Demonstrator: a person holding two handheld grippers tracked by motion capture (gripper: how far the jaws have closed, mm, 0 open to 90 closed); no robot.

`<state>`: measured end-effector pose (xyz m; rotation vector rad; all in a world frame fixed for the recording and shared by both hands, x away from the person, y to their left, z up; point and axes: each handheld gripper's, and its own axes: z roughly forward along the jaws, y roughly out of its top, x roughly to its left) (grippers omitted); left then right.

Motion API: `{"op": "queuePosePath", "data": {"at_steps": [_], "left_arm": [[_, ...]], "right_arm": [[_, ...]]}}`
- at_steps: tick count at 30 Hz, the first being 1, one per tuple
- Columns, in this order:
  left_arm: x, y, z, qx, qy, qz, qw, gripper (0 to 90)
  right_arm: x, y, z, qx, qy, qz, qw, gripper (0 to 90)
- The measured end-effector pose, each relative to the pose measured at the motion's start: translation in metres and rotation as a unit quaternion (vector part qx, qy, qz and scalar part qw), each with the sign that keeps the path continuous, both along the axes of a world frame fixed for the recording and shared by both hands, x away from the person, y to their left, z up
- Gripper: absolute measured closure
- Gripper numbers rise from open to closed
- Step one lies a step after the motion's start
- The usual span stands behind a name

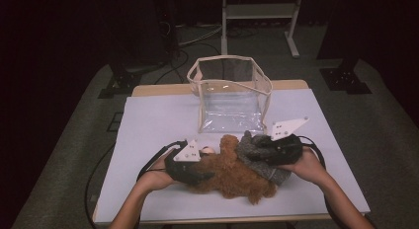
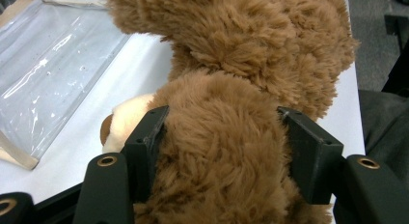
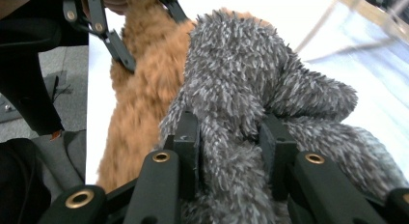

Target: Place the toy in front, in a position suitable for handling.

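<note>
While a dark room with cables and a metal stand (image 1: 259, 12) lies beyond it, a white-covered worktop (image 1: 148, 120) sits over grey carpet. Toward the far edge stands a clear plastic bag (image 1: 231, 93) with beige trim, open at the top, nothing visible inside. Near the front edge, about mid-width, a shaggy brown teddy bear (image 1: 232, 174) lies touching a grey plush toy (image 1: 257, 155) on its right. The left tongs (image 2: 222, 156) are clamped on the bear's thick brown fur, a cream patch just beside one jaw. The right tongs (image 3: 229, 147) grip a fold of the grey toy's bristly pile.
</note>
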<state>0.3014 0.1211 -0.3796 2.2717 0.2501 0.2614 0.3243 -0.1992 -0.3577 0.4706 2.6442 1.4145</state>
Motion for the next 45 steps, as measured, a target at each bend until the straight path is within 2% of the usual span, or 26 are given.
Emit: {"op": "queuePosePath", "data": {"at_steps": [3,5,8,10,12,15,20,22,25,26,27,29,31,32,33,34,35,37,39,43,45], "left_arm": [[0.002,-0.002,0.000,0.000,0.001,0.002,1.0000,38.4],[0.003,-0.005,0.001,0.004,0.001,0.002,1.0000,38.2],[0.004,-0.007,0.002,0.012,-0.001,0.004,0.9999,38.1],[0.005,-0.007,0.003,0.013,-0.002,0.005,0.9999,37.9],[0.005,-0.005,0.004,0.013,0.000,0.006,0.9999,37.2],[0.005,-0.002,0.006,0.010,-0.001,0.006,0.9999,35.5],[0.007,0.009,0.016,0.003,-0.004,0.020,0.9998,29.9],[0.007,0.017,0.019,0.008,-0.007,0.027,0.9996,28.9],[0.006,0.023,0.019,0.007,-0.003,0.035,0.9994,29.0],[0.006,0.026,0.017,0.015,0.000,0.039,0.9991,29.0],[0.005,0.027,0.015,0.014,0.002,0.041,0.9991,29.9],[0.005,0.029,0.011,0.011,0.004,0.038,0.9992,34.9],[0.005,0.027,0.007,0.002,0.010,0.037,0.9993,38.2],[0.005,0.023,0.005,0.004,0.013,0.031,0.9994,38.8],[0.005,0.023,0.005,0.004,0.013,0.031,0.9994,39.0],[0.003,0.018,0.004,-0.002,0.014,0.026,0.9996,39.0],[0.003,0.018,0.004,-0.002,0.014,0.026,0.9996,39.1],[0.001,0.012,0.003,0.001,0.012,0.019,0.9998,39.2],[-0.001,0.008,0.004,0.007,0.007,0.015,0.9998,39.3],[-0.005,0.001,0.003,-0.003,0.006,0.008,1.0000,39.9],[-0.006,-0.004,0.001,-0.015,0.009,0.001,0.9999,40.8]], "right_arm": [[-0.008,-0.018,-0.005,0.001,0.005,-0.015,0.9999,65.4],[-0.013,-0.019,-0.004,-0.003,-0.001,-0.015,0.9999,65.4],[-0.021,-0.008,0.002,-0.007,-0.008,0.005,0.9999,65.4],[-0.027,0.017,0.002,-0.015,-0.019,0.043,0.9988,65.3],[-0.029,0.025,-0.002,-0.021,-0.022,0.049,0.9983,65.4],[-0.023,0.019,-0.008,-0.005,-0.006,0.038,0.9993,66.2],[-0.019,0.002,-0.013,-0.001,-0.003,0.014,0.9999,66.5],[-0.016,-0.011,-0.018,0.001,-0.001,-0.004,1.0000,66.6],[-0.014,-0.019,-0.022,0.007,0.005,-0.016,0.9998,66.6],[-0.013,-0.023,-0.024,0.013,0.012,-0.021,0.9996,66.6],[-0.011,-0.028,-0.026,0.016,0.015,-0.028,0.9994,66.6],[-0.011,-0.031,-0.027,0.014,0.017,-0.033,0.9992,66.6],[-0.011,-0.030,-0.026,0.012,0.015,-0.033,0.9993,66.6],[-0.013,-0.024,-0.021,0.002,0.006,-0.032,0.9995,66.5],[-0.013,-0.024,-0.021,0.002,0.006,-0.032,0.9995,66.5],[-0.016,-0.015,-0.013,-0.004,-0.006,-0.023,0.9997,66.5],[-0.016,-0.015,-0.013,-0.004,-0.006,-0.023,0.9997,66.5],[-0.016,0.003,-0.005,-0.013,-0.020,-0.004,0.9997,66.5],[-0.015,0.007,-0.004,-0.018,-0.023,0.002,0.9996,66.5],[-0.013,0.002,-0.003,-0.016,-0.015,-0.005,0.9997,66.5],[-0.017,-0.003,0.006,-0.009,-0.025,-0.009,0.9996,66.5]]}}
